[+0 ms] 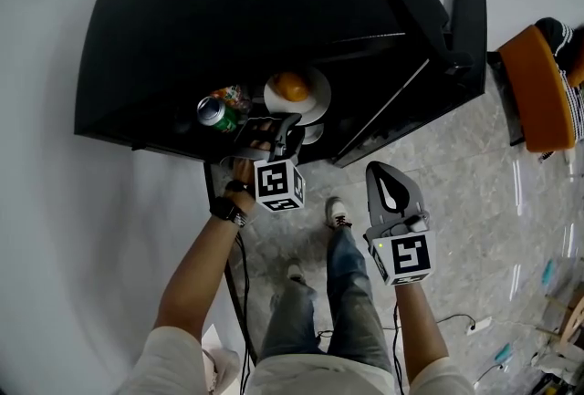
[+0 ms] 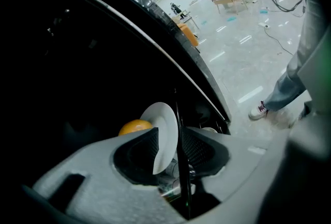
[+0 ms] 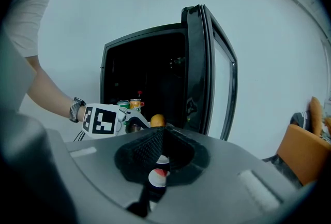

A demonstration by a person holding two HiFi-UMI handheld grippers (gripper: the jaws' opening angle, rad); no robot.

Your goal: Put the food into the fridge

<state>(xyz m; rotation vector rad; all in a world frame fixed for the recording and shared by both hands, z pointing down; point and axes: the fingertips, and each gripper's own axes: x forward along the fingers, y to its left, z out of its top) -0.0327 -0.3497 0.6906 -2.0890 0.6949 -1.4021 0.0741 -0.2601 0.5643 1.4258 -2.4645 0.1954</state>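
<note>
Two cans sitting left inside one black fridge [image 1: 228, 10], green can [image 3: 123, 104] and yellow can [image 3: 135, 103]; left gripper [image 1: 279, 121] hanging released, jaws apart around rim of one white plate [image 1: 318, 99] carrying one round, bright orange [image 1: 291, 86] inside fridge; right gripper [image 1: 381, 172] hovering clenched shut outside, nearer

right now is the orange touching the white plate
Touching. The head view shows the orange sitting on the white plate, its underside meeting the plate's surface with no gap.
</note>
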